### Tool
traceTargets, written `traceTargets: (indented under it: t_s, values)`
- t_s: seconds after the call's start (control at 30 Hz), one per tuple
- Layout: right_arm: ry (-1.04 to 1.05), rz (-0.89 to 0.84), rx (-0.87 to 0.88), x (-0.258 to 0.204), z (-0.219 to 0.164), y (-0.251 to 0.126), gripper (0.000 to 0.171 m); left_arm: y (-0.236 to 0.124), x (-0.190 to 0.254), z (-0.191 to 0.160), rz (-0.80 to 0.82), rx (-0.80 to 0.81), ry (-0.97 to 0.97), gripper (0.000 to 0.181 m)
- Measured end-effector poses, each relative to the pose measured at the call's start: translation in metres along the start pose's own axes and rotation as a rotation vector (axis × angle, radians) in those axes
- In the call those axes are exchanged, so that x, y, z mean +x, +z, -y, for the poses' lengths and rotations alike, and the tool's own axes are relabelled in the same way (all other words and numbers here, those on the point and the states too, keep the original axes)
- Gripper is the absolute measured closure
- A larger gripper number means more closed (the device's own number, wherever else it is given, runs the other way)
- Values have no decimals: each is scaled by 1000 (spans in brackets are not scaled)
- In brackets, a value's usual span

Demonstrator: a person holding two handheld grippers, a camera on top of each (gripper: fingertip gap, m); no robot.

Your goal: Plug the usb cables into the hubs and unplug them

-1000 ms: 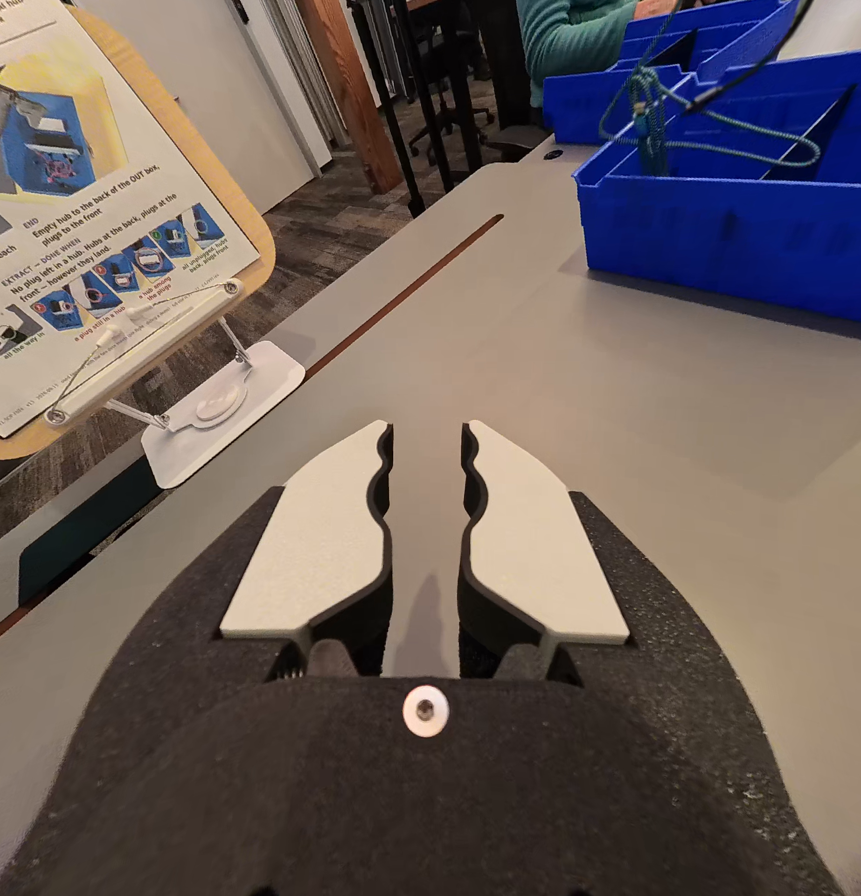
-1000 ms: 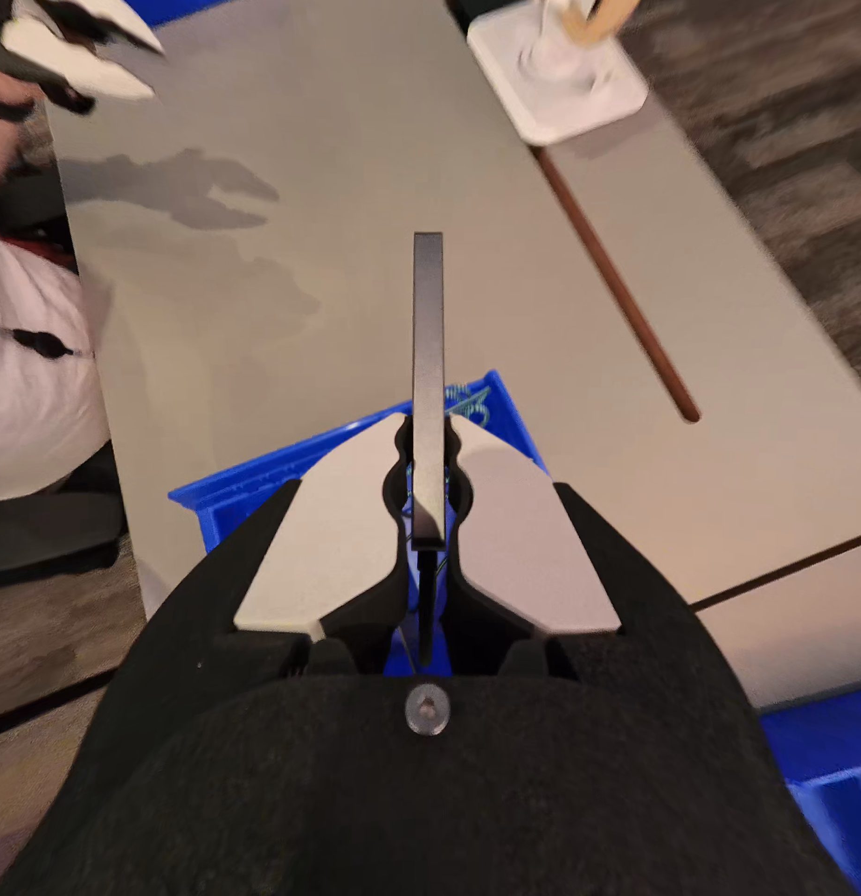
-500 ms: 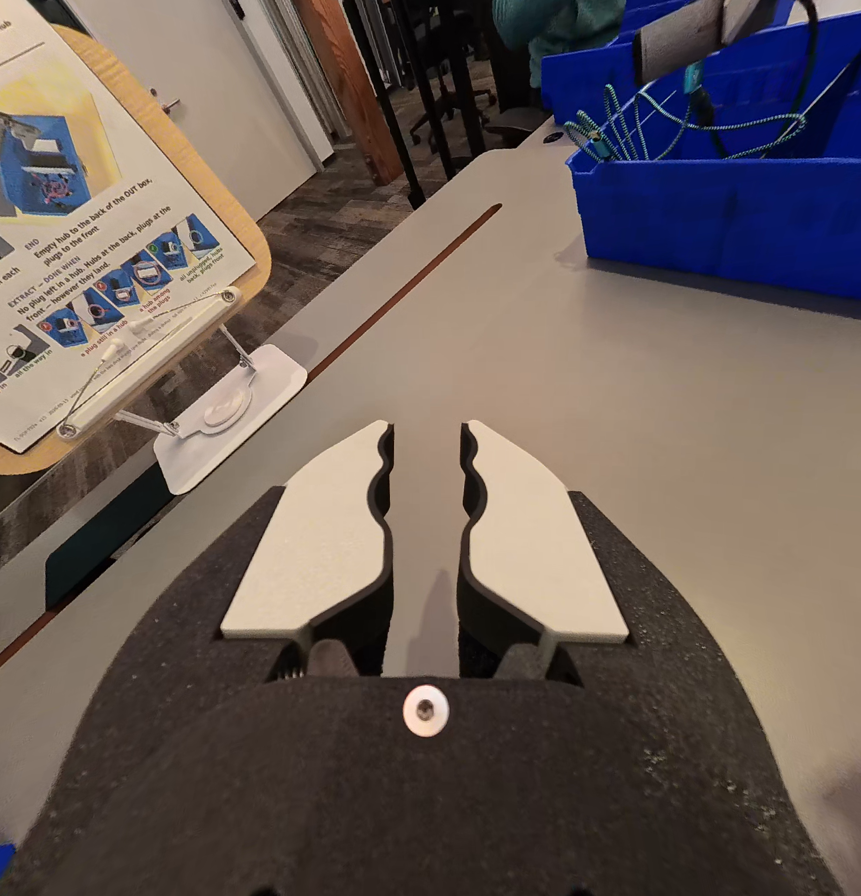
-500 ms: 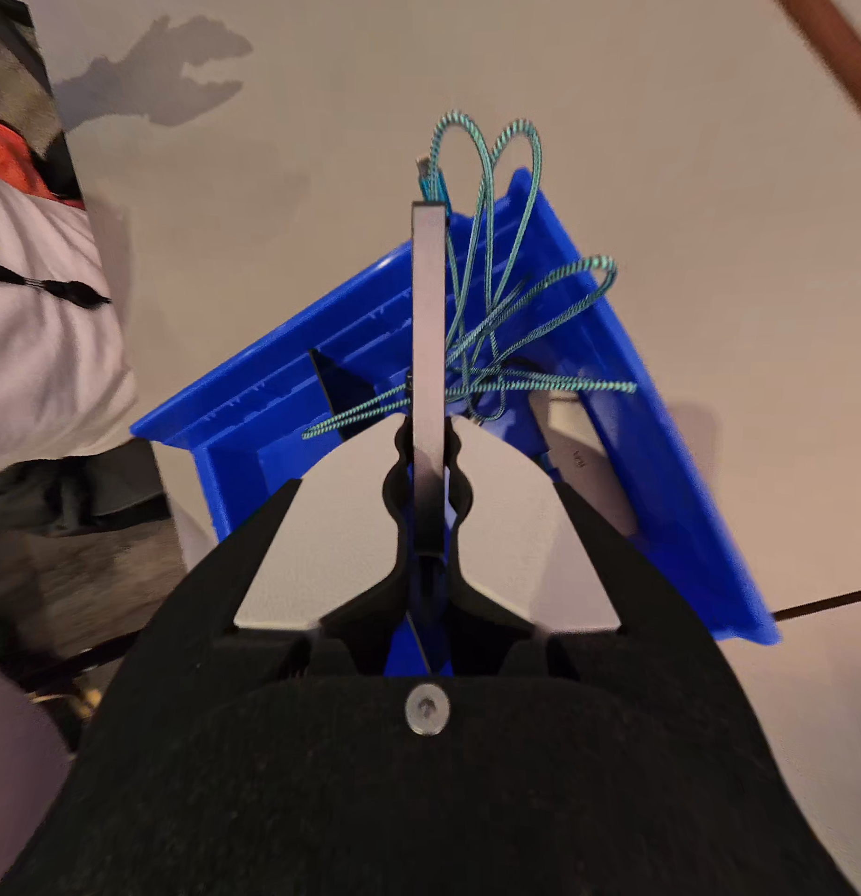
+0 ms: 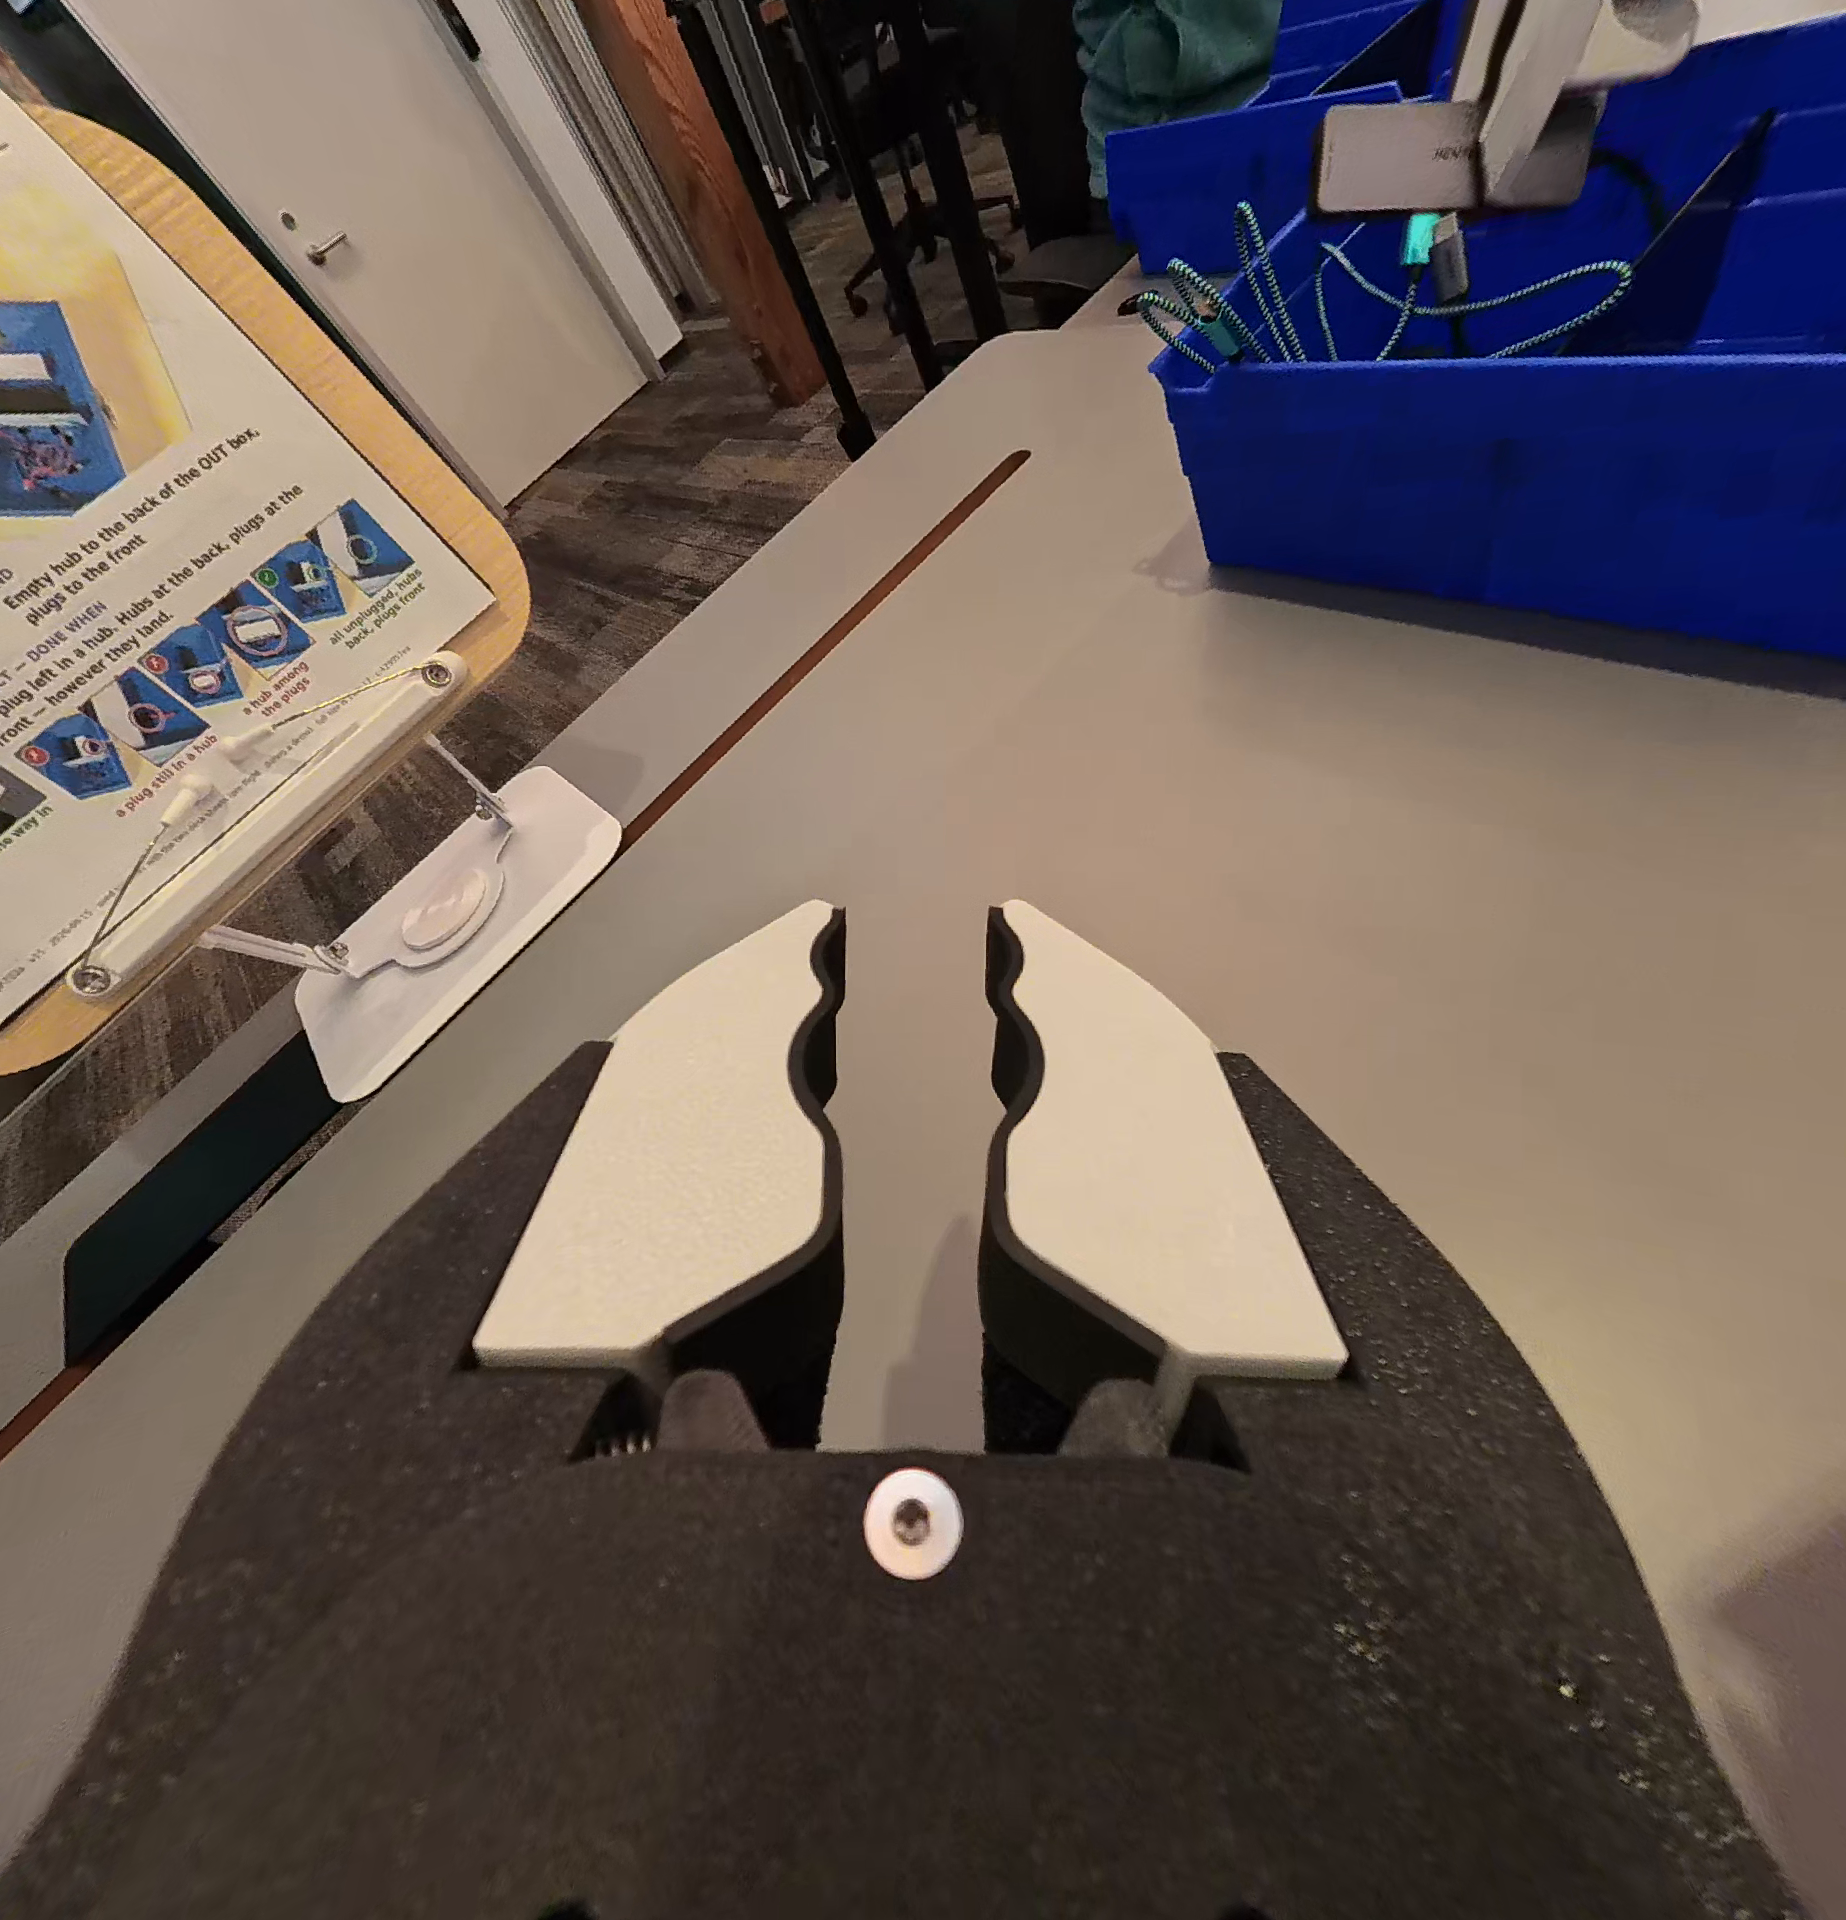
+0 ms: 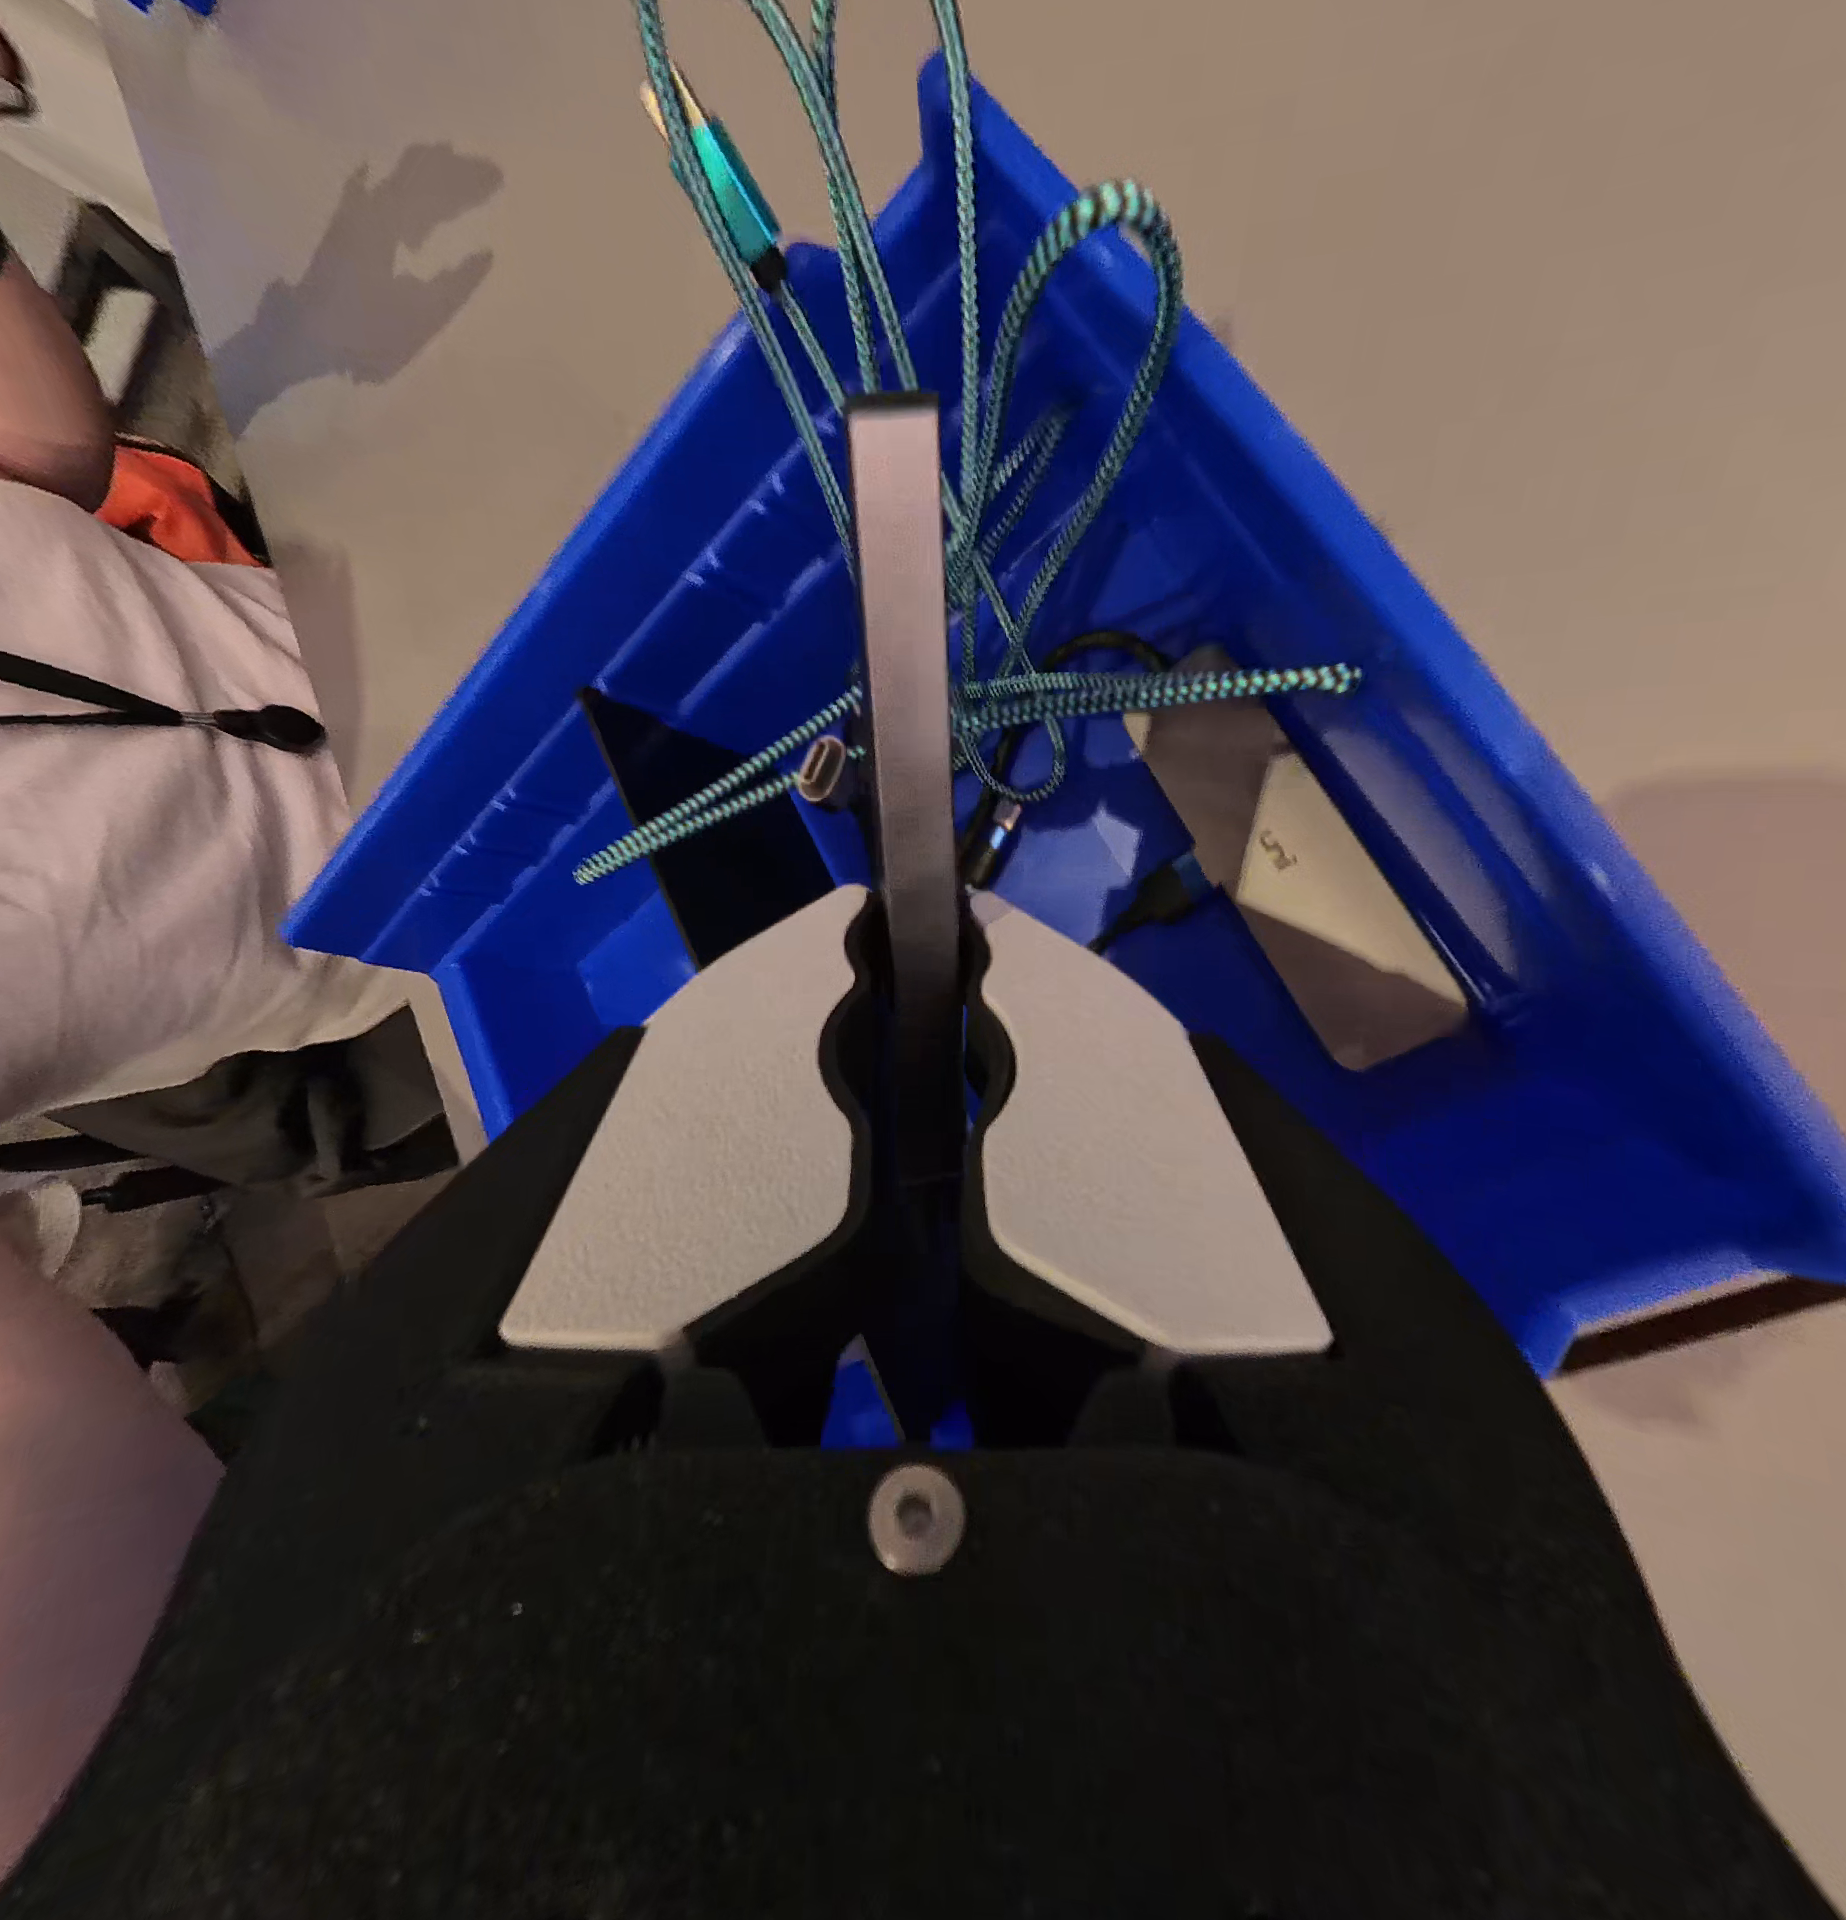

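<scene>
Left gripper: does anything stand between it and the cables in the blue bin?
Nothing visible does. Bare grey table lies between the open left gripper and the blue bin, whose near wall the gripper must clear to reach the braided cables.

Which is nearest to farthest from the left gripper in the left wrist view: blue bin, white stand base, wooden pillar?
From the left gripper:
1. White stand base, at the table's left edge, beside the fingers.
2. Blue bin, ahead to the right on the table.
3. Wooden pillar, far back across the floor, beyond the table.
</scene>
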State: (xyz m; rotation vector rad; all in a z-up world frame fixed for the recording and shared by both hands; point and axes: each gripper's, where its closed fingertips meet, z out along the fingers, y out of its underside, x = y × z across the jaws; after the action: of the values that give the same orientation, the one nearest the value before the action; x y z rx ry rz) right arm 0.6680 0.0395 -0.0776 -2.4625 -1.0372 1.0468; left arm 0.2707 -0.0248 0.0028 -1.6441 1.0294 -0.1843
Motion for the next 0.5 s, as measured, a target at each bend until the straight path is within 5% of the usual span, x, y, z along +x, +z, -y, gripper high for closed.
traceTargets:
  t_s: [0.23, 0.5]
  values:
    - [-40, -181, -87, 12, -13, 3, 141, 2, 2, -2, -14, 2, -12, 156]
    - [-201, -503, 3, 11, 15, -32, 137, -4, 0, -1, -13, 13, -16, 156]
